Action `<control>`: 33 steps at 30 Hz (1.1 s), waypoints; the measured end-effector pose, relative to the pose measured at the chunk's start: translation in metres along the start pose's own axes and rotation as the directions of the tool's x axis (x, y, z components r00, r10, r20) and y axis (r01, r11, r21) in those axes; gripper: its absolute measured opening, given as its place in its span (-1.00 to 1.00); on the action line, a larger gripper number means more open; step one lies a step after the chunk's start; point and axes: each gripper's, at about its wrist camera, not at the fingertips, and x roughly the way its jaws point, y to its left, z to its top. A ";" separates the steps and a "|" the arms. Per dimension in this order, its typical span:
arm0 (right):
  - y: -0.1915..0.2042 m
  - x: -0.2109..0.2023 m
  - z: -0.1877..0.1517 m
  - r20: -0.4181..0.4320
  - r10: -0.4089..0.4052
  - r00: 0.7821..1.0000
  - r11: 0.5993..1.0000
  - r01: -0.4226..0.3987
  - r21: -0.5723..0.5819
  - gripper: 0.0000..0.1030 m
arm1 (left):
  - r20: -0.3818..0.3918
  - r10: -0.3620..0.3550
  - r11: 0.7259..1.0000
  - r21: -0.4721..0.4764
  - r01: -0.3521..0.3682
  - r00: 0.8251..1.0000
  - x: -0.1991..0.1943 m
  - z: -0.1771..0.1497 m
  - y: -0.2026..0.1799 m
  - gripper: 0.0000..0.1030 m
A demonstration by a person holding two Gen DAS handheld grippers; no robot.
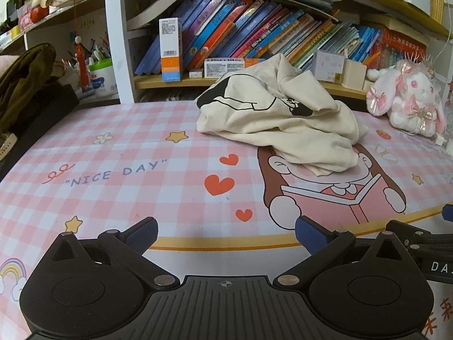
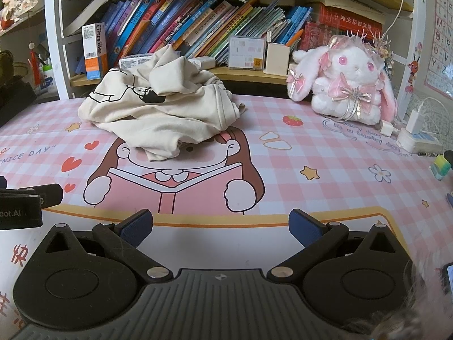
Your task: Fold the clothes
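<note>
Left tongs point(image 1: 226, 233) at the bottom of the left wrist view, blue pads spread wide, nothing between them, held low over the near edge of the surface point(image 1: 113, 175). Right tongs point(image 2: 220, 228) likewise released and empty, pads far apart, over the same near edge; each pair shows at the side of the other's view, so the two sit just beside each other. Surface is covered by a pink-and-white checked mat with an orange border line, printed hearts, stars, the words "NICE DAY" and a cartoon girl point(image 2: 175, 175) reading a pink book. Cream shirt point(image 1: 280, 121) lies crumpled in a loose heap toward the back of the surface, well apart from both tongs; its front edge droops over the cartoon girl's forehead, and a black line print shows on the upper folds. Right of the heap, a white-and-pink plush rabbit point(image 2: 348, 85) with ribbon bows sits upright at the back edge. Near it, at the right side, a white power strip point(image 2: 419, 138) with plugged chargers and cables. Behind the shirt, a low wooden shelf point(image 2: 246, 73) carries a row of leaning books point(image 2: 175, 22), an upright orange-and-white box point(image 2: 94, 51) and some small boxes. Far left in the left wrist view, a dark olive garment point(image 1: 25, 82) is piled beside a green-and-white pen cup point(image 1: 102, 76).
</note>
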 end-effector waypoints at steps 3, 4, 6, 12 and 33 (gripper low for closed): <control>0.000 0.000 0.000 -0.002 0.000 1.000 1.000 0.000 0.000 1.00 | -0.004 0.000 1.000 -0.001 0.000 1.000 0.000 0.000 0.001 1.00; 0.000 0.000 0.000 -0.002 -0.001 1.000 1.000 0.001 0.000 1.00 | -0.006 0.000 1.000 -0.001 0.000 1.000 0.000 0.000 0.002 1.00; 0.000 0.000 0.000 -0.003 -0.002 1.000 1.000 0.002 0.001 1.00 | -0.009 0.002 1.000 -0.001 -0.002 1.000 0.000 -0.001 0.001 1.00; 0.001 0.001 0.000 -0.006 -0.001 1.000 1.000 0.001 0.003 1.00 | -0.014 -0.001 1.000 -0.003 0.001 1.000 0.000 0.000 0.003 1.00; 0.001 0.004 -0.001 -0.015 -0.006 1.000 1.000 0.006 0.001 1.00 | -0.047 -0.011 1.000 0.004 0.011 0.999 0.005 0.000 0.002 1.00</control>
